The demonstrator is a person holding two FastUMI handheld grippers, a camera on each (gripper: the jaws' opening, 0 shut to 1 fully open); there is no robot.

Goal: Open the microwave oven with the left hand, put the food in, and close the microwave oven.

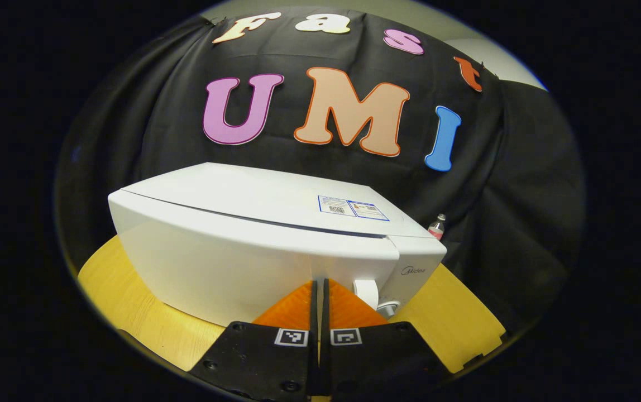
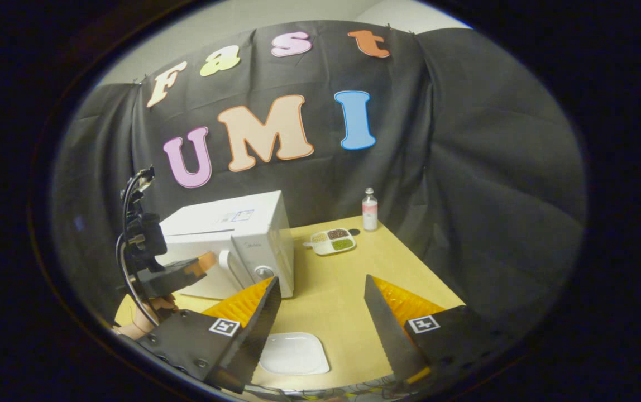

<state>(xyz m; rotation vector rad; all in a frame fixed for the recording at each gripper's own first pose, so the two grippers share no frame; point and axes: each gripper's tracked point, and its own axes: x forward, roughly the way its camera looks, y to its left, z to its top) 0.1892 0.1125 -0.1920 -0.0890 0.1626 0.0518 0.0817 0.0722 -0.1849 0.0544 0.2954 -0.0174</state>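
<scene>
The white microwave stands on the wooden table with its door closed. In the left gripper view my left gripper is shut with nothing between its fingers, right in front of the door and just left of the white handle. The right gripper view shows the microwave at the left, with the left gripper and the hand holding it at the door front. My right gripper hangs open and empty above the table. A white divided tray of food lies to the right of the microwave.
A small bottle stands at the table's back edge, behind the food tray, and also shows past the microwave. An empty white plate lies near the front edge of the table, below my right gripper. Black cloth closes off the back and sides.
</scene>
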